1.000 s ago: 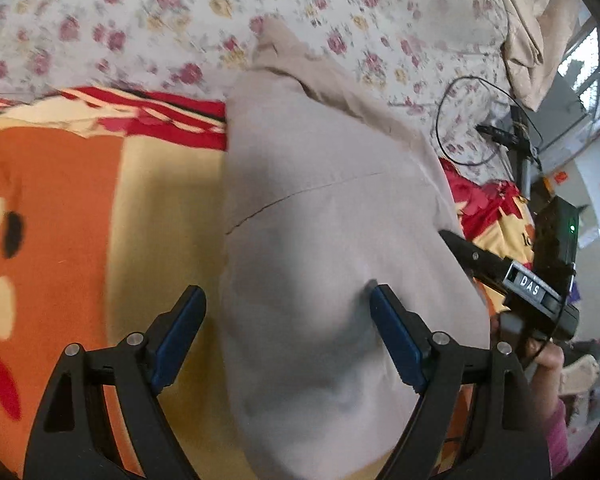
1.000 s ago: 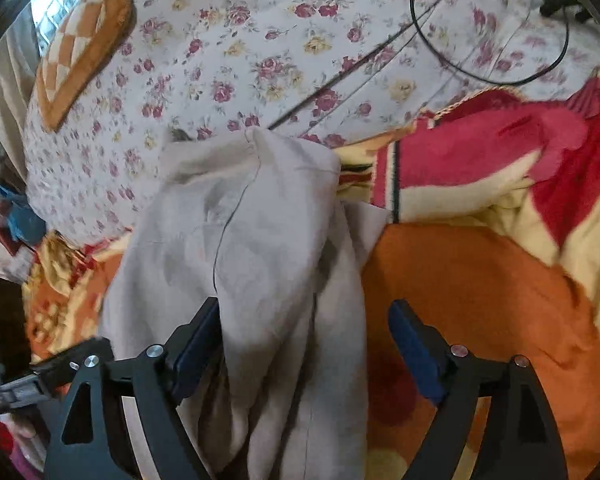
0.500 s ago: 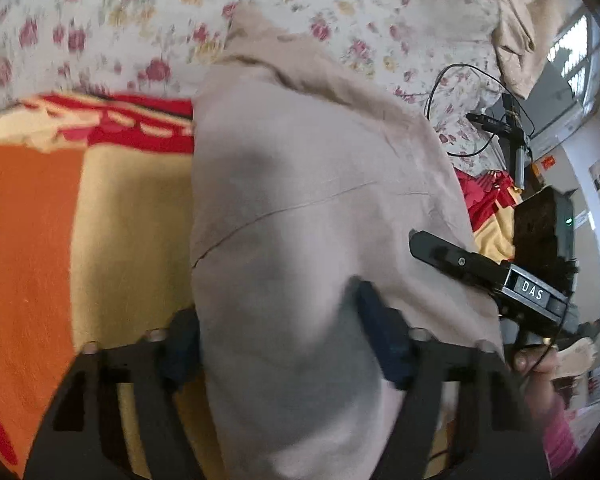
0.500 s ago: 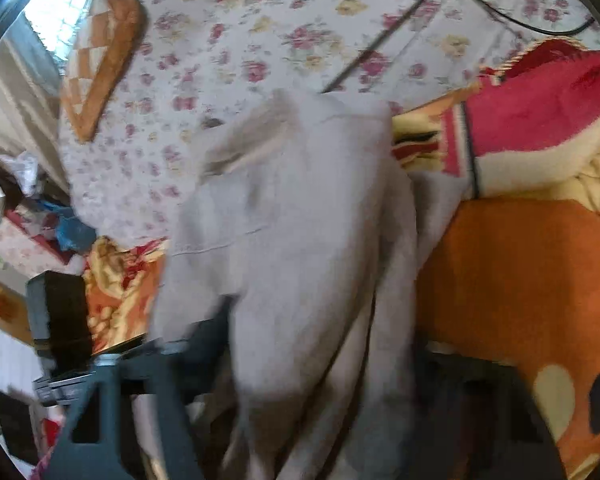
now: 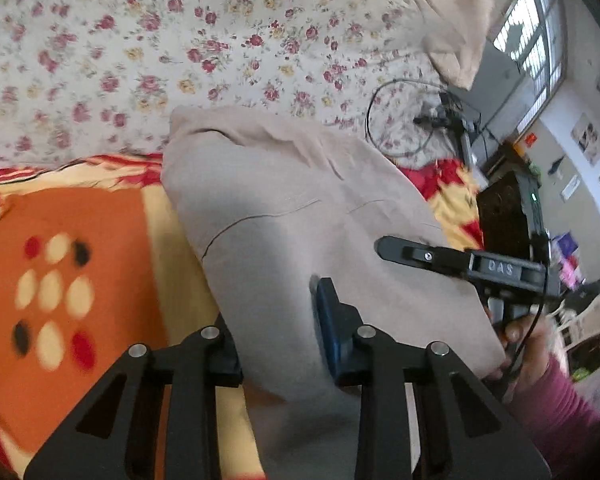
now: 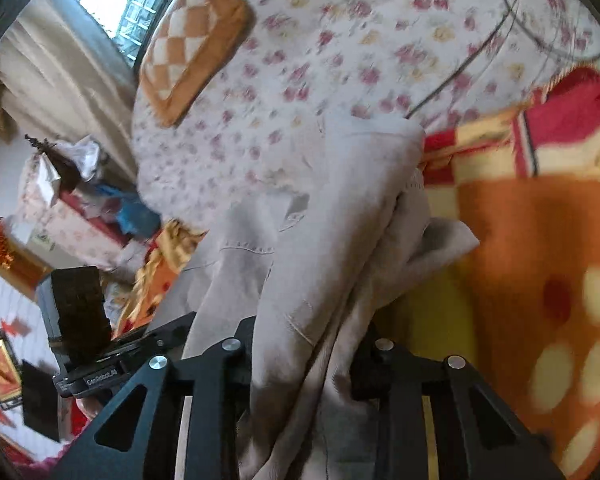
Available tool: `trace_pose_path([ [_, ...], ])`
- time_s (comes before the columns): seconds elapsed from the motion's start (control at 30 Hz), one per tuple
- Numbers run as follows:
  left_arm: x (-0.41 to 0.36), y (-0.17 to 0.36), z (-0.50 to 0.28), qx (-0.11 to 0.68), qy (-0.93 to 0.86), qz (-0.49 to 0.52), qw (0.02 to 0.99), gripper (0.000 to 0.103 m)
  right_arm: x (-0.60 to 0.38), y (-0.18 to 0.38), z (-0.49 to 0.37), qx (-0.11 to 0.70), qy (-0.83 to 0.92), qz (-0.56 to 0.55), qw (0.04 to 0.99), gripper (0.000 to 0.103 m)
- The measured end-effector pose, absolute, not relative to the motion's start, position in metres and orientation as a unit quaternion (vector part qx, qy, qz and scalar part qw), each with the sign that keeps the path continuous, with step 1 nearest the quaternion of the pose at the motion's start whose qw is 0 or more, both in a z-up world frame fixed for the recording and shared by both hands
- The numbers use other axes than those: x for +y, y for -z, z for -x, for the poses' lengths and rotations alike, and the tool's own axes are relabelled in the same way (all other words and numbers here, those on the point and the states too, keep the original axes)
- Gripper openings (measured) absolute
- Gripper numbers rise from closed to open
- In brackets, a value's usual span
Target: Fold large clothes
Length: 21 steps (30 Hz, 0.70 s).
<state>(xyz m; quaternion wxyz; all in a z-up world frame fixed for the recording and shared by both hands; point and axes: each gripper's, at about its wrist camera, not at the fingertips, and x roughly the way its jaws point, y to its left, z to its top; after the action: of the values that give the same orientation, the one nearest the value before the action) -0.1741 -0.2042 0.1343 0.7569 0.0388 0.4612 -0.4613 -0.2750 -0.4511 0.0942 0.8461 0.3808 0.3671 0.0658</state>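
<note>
A large beige garment (image 5: 284, 216) lies stretched over the orange, yellow and red blanket (image 5: 80, 264) on the bed. My left gripper (image 5: 278, 332) is shut on the garment's near edge, the cloth bunched between the blue pads. My right gripper (image 6: 304, 364) is shut on the garment (image 6: 332, 240) too, with thick folds pinched between its fingers. The right gripper (image 5: 460, 260) also shows in the left wrist view, at the garment's right side. Both lift the near end off the blanket.
A floral sheet (image 5: 180, 52) covers the far part of the bed. A black cable (image 5: 400, 120) lies on it. A checked orange cushion (image 6: 192, 44) sits far off. A dark cabinet (image 5: 504, 216) stands beside the bed. Curtains (image 6: 60, 80) and a window are behind.
Both grippers have closed from open onto the garment's near edge. They have then lifted and pulled it back, so more floral sheet and room show.
</note>
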Motion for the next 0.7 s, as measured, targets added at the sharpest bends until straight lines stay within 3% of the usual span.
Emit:
trace_pose_path([
  [0.07, -0.192, -0.121, 0.191, 0.478, 0.446, -0.063, 0.754, 0.029, -0.433, -0.085, 0.281, 0.388, -0.071, -0.382, 0.835, 0.034],
  [0.1, -0.188, -0.111, 0.196, 0.494, 0.436, -0.068, 0.749, 0.03, -0.424, -0.076, 0.285, 0.41, -0.058, -0.375, 0.83, 0.044],
  [0.13, -0.185, -0.096, 0.2, 0.511, 0.421, -0.077, 0.745, 0.035, -0.416, -0.069, 0.289, 0.437, -0.026, -0.35, 0.829, 0.055],
  [0.2, -0.181, -0.079, 0.205, 0.516, 0.401, -0.087, 0.752, 0.053, -0.412, -0.066, 0.297, 0.45, 0.02, -0.309, 0.837, 0.06],
  [0.5, -0.173, -0.089, 0.209, 0.474, 0.331, -0.095, 0.81, 0.065, -0.374, -0.157, 0.279, 0.369, 0.026, -0.233, 0.899, 0.06],
  [0.63, -0.18, -0.081, 0.209, 0.472, 0.324, -0.104, 0.813, 0.072, -0.356, -0.134, 0.224, 0.41, 0.004, -0.225, 0.884, 0.06],
  [0.7, -0.182, -0.08, 0.208, 0.468, 0.323, -0.104, 0.816, 0.075, -0.36, -0.104, 0.198, 0.445, 0.014, -0.235, 0.864, 0.055],
])
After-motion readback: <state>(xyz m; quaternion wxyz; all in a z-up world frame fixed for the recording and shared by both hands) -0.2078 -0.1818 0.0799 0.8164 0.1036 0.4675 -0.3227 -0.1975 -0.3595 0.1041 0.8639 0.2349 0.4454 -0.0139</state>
